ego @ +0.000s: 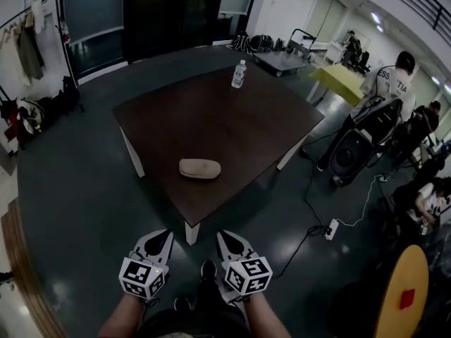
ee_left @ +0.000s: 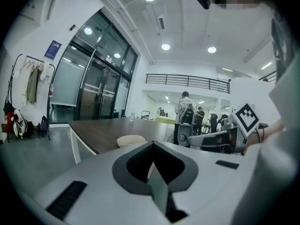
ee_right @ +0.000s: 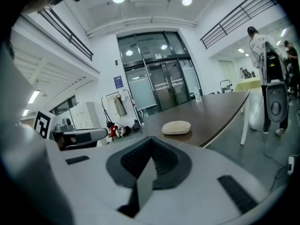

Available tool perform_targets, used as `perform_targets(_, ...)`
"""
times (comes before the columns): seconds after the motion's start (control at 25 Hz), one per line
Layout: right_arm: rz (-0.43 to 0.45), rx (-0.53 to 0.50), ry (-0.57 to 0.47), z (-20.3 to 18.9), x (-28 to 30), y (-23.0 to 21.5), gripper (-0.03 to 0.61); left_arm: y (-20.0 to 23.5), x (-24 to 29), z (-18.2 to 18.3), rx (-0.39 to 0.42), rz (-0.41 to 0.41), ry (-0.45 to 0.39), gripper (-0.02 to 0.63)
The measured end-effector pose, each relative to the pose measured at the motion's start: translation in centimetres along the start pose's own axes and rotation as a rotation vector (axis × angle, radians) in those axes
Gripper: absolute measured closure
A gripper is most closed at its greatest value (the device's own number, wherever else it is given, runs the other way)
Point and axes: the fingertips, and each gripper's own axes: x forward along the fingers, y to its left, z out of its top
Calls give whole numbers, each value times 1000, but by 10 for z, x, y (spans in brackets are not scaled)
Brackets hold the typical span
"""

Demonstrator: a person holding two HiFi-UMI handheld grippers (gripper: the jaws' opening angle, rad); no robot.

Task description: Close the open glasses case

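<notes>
Head view: left tool point(ego: 161, 239) and right tool point(ego: 229, 239) pinched closed, empty, well apart from glasses case point(ego: 199, 168), bottle point(ego: 239, 74) beyond.

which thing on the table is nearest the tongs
The beige glasses case, lying near the table's front corner; the water bottle stands at the far edge.
</notes>
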Motion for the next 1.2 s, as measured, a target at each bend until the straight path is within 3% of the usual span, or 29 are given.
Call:
perform_targets(0.32, -27, -4, -75, -4, -51, 33, 589, -20, -38, -8, -15, -32, -14, 604)
perform_targets(0.48, -51, 16, -110, 4, -74, 27, 589, -37, -41, -8, -7, -46, -8, 604)
perform_targets(0.72, -76, -38, -137, 14, -89, 6, 589, -54, -28, -3, -4, -36, -21, 604)
perform_targets(1.2, -7, -83, -145, 39, -126, -24, 591, -106, -10, 18, 13, 6, -45, 604)
